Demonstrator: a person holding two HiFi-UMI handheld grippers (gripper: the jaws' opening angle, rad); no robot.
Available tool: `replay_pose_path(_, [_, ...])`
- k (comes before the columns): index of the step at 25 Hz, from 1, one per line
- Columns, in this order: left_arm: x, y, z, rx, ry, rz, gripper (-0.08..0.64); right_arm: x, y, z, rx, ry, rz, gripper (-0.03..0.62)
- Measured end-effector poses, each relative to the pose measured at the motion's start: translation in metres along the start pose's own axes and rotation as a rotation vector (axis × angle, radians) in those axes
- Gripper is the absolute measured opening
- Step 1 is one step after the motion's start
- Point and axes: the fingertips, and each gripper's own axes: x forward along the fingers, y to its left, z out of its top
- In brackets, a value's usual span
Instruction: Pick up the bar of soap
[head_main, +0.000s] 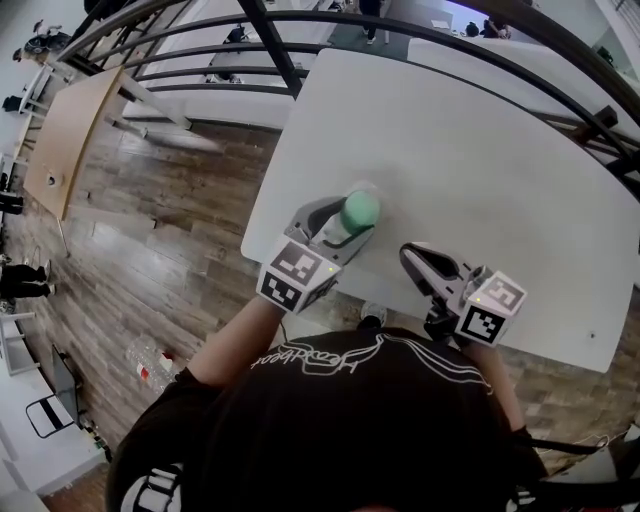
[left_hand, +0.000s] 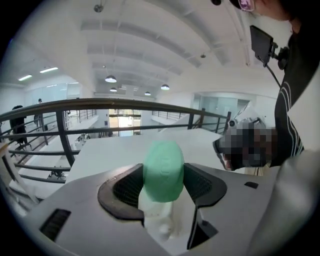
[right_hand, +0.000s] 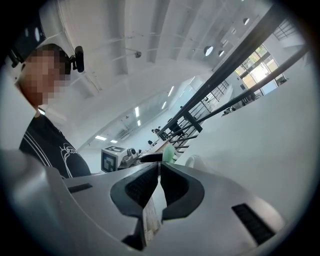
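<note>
We see the left gripper (head_main: 349, 224) clamped on the bar of soap (left_hand: 163, 170), a mint-green oval bar that stands on end between the two dark ribbed pads, one pad pressing each of its broad sides. In the left gripper view the soap fills the gap and its rounded top rises above the jaw tips. From the head view we find this gripper over the near left part of the white table (head_main: 480, 140), close to the table's edge, with the soap pointing away from the person toward the middle of the tabletop. We cannot tell from any view whether the bar's lower end rests on the table or hangs just above it. The right gripper (head_main: 408, 254) sits over the same near edge, beside the left one but apart from it, and its jaws are drawn almost together, leaving only a thin slit with nothing between them. In the right gripper view we catch the left gripper's marker cube (right_hand: 112, 159) and a sliver of the green bar beyond its own jaw tips. Each gripper's cube lies nearest the person, whose black shirt (head_main: 340, 420) fills the bottom of the head view. Beyond the table's far side runs a dark metal railing (head_main: 330, 20), and to the left lies a wooden floor (head_main: 150, 240).
</note>
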Motion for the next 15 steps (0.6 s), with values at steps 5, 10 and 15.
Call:
replay_pose_path(5, [-0.044,-0.021,0.034,-0.053,-0.143,-0.026,0.259,-0.011,0.033,0.011,-0.078,-0.058,-0.019,0.020])
replay_pose_path(10, [-0.124,-0.063,0.055,-0.072,-0.268,-0.095,0.259,-0.018,0.103,0.010,-0.159,-0.103,0.001,0.020])
replay_pose_path(15, [-0.202,-0.098,0.060,-0.057,-0.368,-0.183,0.259,-0.015,0.167,-0.003,-0.230,-0.123,0.002,0.020])
